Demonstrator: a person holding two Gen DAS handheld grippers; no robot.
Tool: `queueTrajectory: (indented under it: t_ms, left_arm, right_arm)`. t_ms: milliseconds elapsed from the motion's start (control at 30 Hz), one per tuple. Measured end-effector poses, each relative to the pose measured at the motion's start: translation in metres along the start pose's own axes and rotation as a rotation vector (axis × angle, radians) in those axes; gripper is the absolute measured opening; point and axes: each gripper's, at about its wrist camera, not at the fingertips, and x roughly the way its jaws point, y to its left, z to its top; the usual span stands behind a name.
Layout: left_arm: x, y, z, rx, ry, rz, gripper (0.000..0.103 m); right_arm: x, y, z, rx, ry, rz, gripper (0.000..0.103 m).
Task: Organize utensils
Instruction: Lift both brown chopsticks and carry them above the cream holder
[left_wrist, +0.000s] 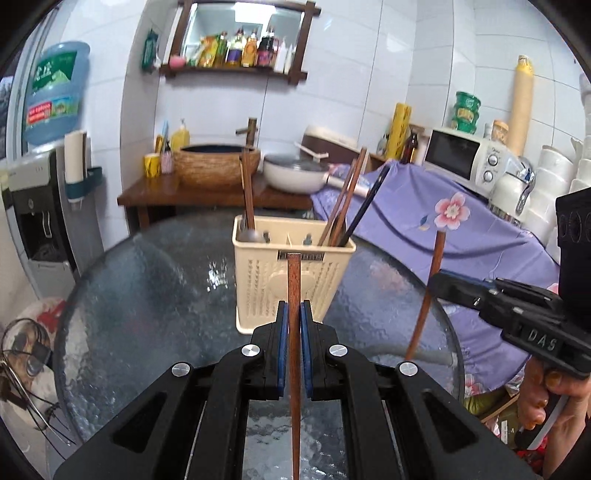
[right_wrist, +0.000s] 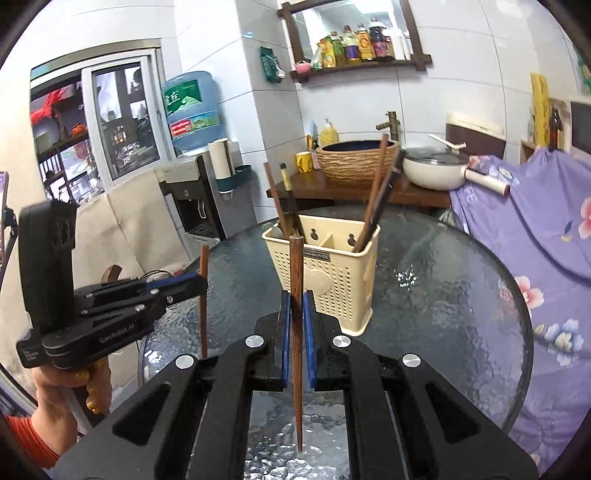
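So, left wrist view: left gripper sits at 6 o'clock, blue pads clamped tight on a brown wooden chopstick that stands near upright, top end in line w/ the front of the cream utensil caddy. Caddy stands on the round glass table, roughly dead centre of frame. Inside it: a ladle-type piece w/ wooden handle in the left compartment, a few chopsticks plus a dark one leaning out at 1 o'clock. At 3 o'clock the right gripper comes in from the side, jaws together on a second chopstick, a hand below it at 4 o'clock. Purple floral cloth lies behind.

Right wrist view: right gripper at 6 o'clock, pads closed on its chopstick, tip hanging free above the glass, no contact w/ table. Caddy just past it at 12–1 o'clock. Left gripper at 9 o'clock, pinching the other stick.

Progress, my read: well along. Several utensils already sorted in the caddy, table top otherwise bare of loose pieces as far as seen. Left to do: carry both sticks over the rim, drop them in w/ the other chopsticks (right compartment prob.), let go.
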Motion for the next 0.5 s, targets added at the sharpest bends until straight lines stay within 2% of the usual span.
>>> queueTrajectory:
  t_ms: [300,500]
  left_arm:
    - [-0.012,0.0,0.028,0.028,-0.052,0.002,0.007]
    - [-0.023,-0.003,0.07,0.056,-0.113,0.011,0.007]
  right_arm:
    - [-0.009,0.016,0.026,-0.047,-0.048,-0.016,0.008]
    - [-0.014,0.023,0.072,-0.073,-0.081,-0.018,0.008]
